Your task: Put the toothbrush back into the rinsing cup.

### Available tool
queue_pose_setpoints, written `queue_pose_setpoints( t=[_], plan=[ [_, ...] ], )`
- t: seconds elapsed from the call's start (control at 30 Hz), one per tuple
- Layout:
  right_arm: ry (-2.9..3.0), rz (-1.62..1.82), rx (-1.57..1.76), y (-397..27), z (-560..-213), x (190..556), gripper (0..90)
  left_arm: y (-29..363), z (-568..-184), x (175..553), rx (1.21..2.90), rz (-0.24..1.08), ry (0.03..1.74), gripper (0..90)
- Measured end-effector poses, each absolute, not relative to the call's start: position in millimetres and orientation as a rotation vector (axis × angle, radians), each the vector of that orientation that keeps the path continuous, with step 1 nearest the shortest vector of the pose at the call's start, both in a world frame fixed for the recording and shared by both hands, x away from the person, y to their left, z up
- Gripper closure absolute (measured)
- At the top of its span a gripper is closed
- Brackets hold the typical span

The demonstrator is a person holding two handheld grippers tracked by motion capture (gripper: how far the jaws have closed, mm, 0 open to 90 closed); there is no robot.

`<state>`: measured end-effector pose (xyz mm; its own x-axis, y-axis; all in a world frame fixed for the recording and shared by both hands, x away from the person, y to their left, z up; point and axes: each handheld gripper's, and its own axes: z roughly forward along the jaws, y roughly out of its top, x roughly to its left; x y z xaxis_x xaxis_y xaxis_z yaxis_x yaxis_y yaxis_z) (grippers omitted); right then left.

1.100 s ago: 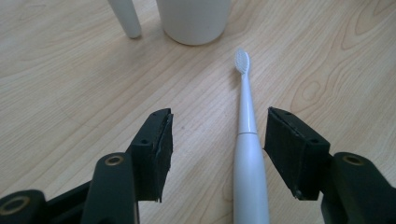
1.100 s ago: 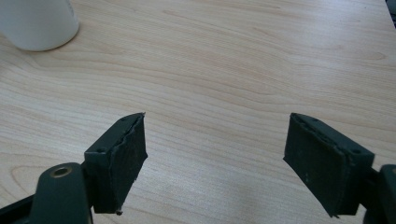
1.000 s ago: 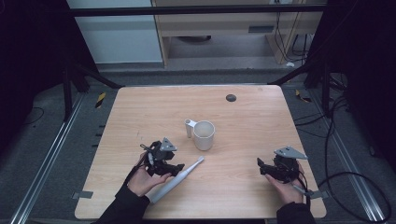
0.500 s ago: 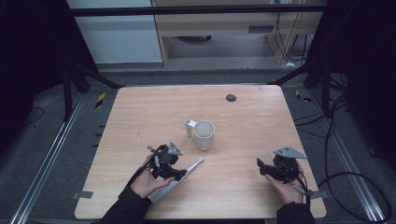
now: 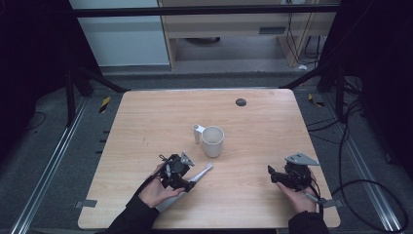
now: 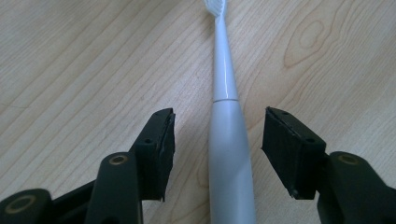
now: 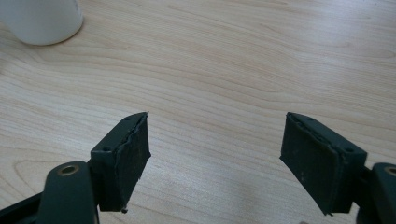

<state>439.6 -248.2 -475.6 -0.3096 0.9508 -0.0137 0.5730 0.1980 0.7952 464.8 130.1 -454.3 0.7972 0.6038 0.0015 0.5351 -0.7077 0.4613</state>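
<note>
My left gripper (image 6: 217, 135) has its jaws partway open and they have just been closing in. The toothbrush (image 6: 226, 140) lies between them, but neither pad touches it. It is smooth, white and round, on pale wood. My right gripper (image 7: 215, 154) is wide open and holds nothing. A white cup (image 7: 39, 18) sits far ahead of its left jaw.

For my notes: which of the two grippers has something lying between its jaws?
The left gripper: the white toothbrush lies between its open jaws, untouched. The right gripper has bare table between its jaws.
</note>
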Motion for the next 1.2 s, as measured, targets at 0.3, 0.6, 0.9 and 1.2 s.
queue_pose_setpoints(
  t=[0.3, 0.6, 0.9, 1.2],
  plan=[
    [1.970, 0.967, 1.418, -248, -476, 440, 24.6, 126, -459, 467, 2.596, 0.185, 0.848, 46.4],
    [1.975, 0.969, 1.411, -248, -476, 440, 25.3, 124, -461, 469, 2.626, 0.167, 0.853, 51.0],
    [1.979, 0.973, 1.418, -247, -475, 440, 25.6, 122, -465, 472, 2.656, 0.137, 0.862, 54.4],
    [1.983, 0.975, 1.416, -247, -475, 440, 26.0, 120, -467, 475, 2.675, 0.107, 0.870, 57.8]
  ],
)
